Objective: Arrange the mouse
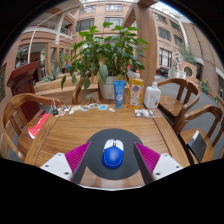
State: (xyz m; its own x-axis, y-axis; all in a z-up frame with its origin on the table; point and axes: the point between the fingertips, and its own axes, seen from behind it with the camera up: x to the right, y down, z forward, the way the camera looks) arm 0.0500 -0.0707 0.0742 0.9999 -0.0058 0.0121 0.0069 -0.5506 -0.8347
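Note:
A blue and white mouse (113, 155) lies on a round dark mouse mat (112, 140) on the wooden table (90, 128). My gripper (112, 160) is open, its pink pads (77, 157) standing either side of the mouse with a gap at each side. The mouse rests on the mat between the fingers.
Beyond the mat stand a large potted plant (100, 55), a blue tube (119, 93), a yellow-labelled bottle (134, 92) and a white container (152, 96). Small items (88, 108) lie mid-table, a red object (40, 124) at the left. Wooden chairs (15, 120) surround the table.

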